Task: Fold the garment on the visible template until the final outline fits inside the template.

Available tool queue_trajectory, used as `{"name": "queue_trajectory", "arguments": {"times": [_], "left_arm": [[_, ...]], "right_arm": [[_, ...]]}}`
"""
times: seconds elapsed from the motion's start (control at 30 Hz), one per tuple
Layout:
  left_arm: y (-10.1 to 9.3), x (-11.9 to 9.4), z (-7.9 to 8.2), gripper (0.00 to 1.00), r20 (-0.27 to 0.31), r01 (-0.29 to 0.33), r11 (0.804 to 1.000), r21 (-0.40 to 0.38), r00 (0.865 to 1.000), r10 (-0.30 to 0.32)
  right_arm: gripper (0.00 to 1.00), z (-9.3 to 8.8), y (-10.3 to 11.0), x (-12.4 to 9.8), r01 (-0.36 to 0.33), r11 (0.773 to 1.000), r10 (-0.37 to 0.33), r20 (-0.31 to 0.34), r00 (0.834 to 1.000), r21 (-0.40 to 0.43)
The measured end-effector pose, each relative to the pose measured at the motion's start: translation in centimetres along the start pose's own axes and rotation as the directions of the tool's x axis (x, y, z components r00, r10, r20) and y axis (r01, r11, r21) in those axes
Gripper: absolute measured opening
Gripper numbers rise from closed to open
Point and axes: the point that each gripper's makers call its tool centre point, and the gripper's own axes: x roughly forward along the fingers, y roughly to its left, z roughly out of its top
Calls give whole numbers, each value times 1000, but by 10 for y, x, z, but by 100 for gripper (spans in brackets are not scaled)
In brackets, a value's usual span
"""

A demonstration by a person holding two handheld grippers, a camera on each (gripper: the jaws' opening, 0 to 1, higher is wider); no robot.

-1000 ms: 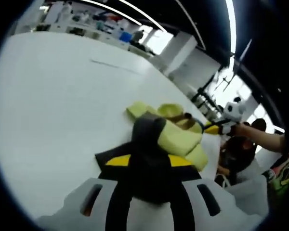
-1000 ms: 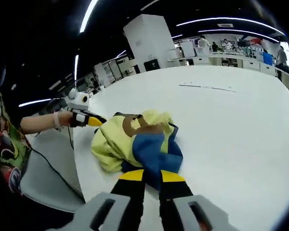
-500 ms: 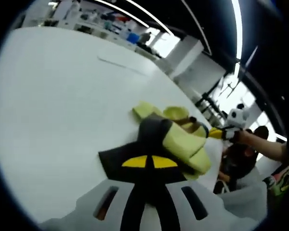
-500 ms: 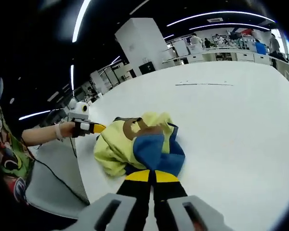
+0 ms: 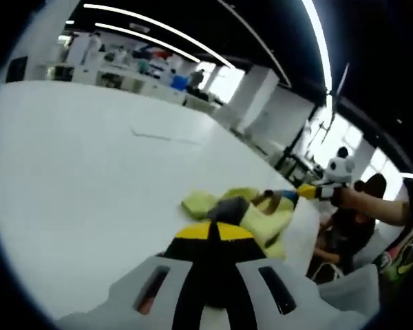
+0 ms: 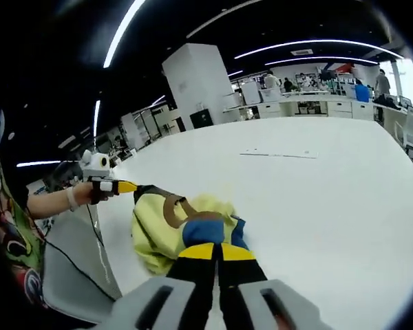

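Two grippers, left [image 5: 213,232] and right [image 6: 217,252], each clamped on the bunched yellow-and-blue garment [image 6: 166,230] at 12 o'clock of their jaws on the white table [image 6: 316,192]; fold mid-carry, template not discernible, so next judged: lay flat, square edges.

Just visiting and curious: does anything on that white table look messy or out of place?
Yes. The garment is a crumpled yellow and blue heap near the table edge, not flat. Both tools pinch it: the right tool on the blue part, the left tool on the far corner. Nothing looks torn.
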Motion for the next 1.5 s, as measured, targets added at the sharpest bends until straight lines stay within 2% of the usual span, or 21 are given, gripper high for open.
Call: {"name": "queue_trajectory", "arguments": {"times": [0.1, 0.17, 0.2, 0.27, 0.33, 0.67, 0.93, 1.03, 1.13, 1.23, 1.3, 1.33, 1.37, 1.43, 1.47, 1.5], "left_arm": [[-3, -7, 17, 0, 43, 0, 1000, 9, 999, 0], [-5, -15, 33, 0, 98, -3, 1000, 9, 995, 2], [-7, -19, 37, 0, 104, 2, 1000, 1, 995, -2], [-9, -29, 48, 0, 113, -20, 998, 58, 994, 13], [-10, -32, 51, 0, 111, -25, 997, 73, 994, 17], [-30, -56, 95, 0, 209, -28, 988, 151, 978, -5], [-54, -81, 142, 0, 307, -16, 979, 203, 951, -47], [-69, -91, 160, 0, 348, -7, 972, 234, 935, -77], [-74, -97, 173, 0, 363, -9, 968, 251, 928, -86], [-80, -103, 185, 0, 392, 3, 967, 254, 914, -106], [-83, -106, 191, 0, 405, 3, 958, 285, 906, -123], [-80, -106, 193, 0, 406, -7, 959, 285, 907, -114], [-78, -105, 193, 0, 406, -9, 957, 290, 907, -114], [-71, -100, 191, 0, 396, -9, 961, 278, 912, -106], [-61, -91, 184, 0, 372, -12, 964, 265, 924, -90], [-55, -86, 180, 0, 360, -19, 965, 261, 930, -79]], "right_arm": [[0, 14, -1, -8, 11, 1000, -11, 35, 999, -4], [0, 24, 0, -16, 22, 1000, -21, 58, 998, -14], [0, 28, 1, -19, 23, 999, -22, 65, 998, -22], [0, 39, 3, -27, 28, 999, -24, 93, 995, -36], [0, 49, 9, -33, 17, 999, -13, 119, 993, -33], [0, 93, 37, -55, 27, 991, -1, 196, 981, -131], [0, 133, 65, -83, 24, 981, 31, 275, 961, -194], [0, 151, 74, -96, 23, 976, 47, 315, 948, -214], [0, 165, 76, -106, 17, 974, 64, 343, 937, -227], [0, 176, 75, -114, 10, 970, 82, 365, 927, -242], [0, 180, 75, -116, 9, 970, 84, 372, 924, -241], [0, 184, 74, -118, -11, 969, 109, 389, 915, -246], [0, 185, 70, -117, -15, 973, 108, 394, 913, -232], [0, 181, 60, -108, -20, 976, 105, 385, 917, -217], [0, 176, 54, -99, -20, 978, 97, 369, 924, -206], [0, 174, 50, -93, -21, 979, 95, 361, 928, -205]]}}
